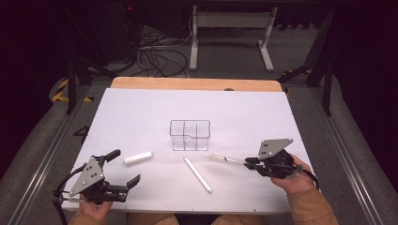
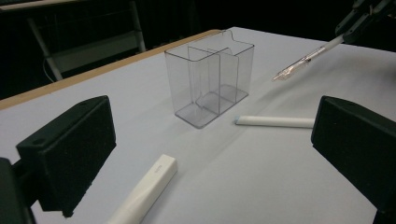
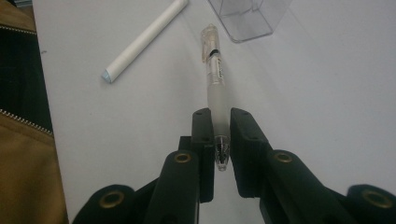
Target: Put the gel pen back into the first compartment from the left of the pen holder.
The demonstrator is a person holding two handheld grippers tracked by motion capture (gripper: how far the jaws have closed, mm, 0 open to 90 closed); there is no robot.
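- The pen (image 3: 215, 79) — clear-capped, frosted barrel — is sitting clamped in the right tongs (image 3: 219, 135), hovering near the tabletop's (image 1: 263, 108) right edge.
- The left tongs (image 1: 123, 169) are gaping wide, gripping nothing, near the front-left corner.

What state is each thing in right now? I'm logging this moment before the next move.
Left gripper: open, holding nothing.
Right gripper: shut on the clear pen.
Clear pen: held above the table, pointing toward the organizer.
Clear organizer: upright, empty.
Long white pen: lying flat.
Short white pen: lying flat.
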